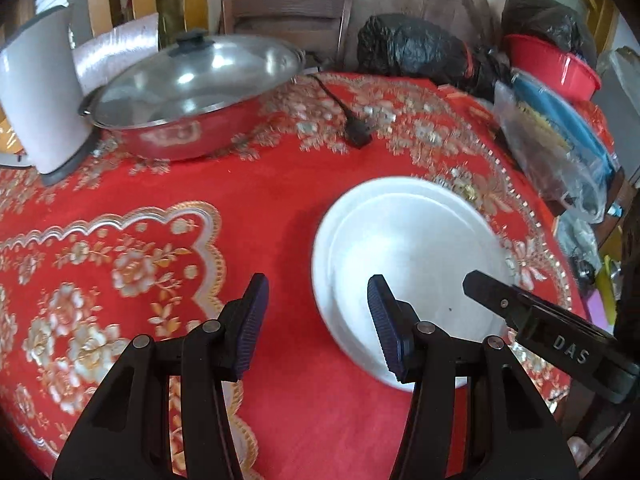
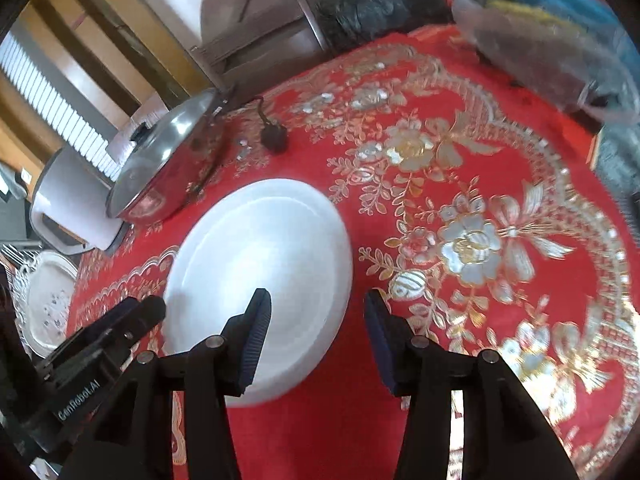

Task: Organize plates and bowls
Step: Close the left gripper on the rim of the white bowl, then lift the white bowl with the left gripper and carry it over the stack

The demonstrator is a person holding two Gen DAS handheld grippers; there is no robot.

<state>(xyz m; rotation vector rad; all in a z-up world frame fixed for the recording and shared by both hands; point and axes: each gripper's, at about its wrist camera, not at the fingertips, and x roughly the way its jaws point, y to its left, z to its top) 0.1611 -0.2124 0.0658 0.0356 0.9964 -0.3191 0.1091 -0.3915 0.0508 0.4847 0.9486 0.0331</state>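
Though blurred, white plate (image 1: 408, 276) partly behind both empty, parted claws, left (image 1: 318, 324) and right (image 2: 316, 344).

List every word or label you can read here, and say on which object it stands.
"DAS": on the side of the right gripper, seen from the left wrist.
"GenRobot.AI": on the side of the left gripper, seen from the right wrist.
Nothing else carries readable text.

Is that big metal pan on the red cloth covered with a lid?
Yes, the metal pan at the back of the red tablecloth has a glass lid with a dark knob sitting on top of it.
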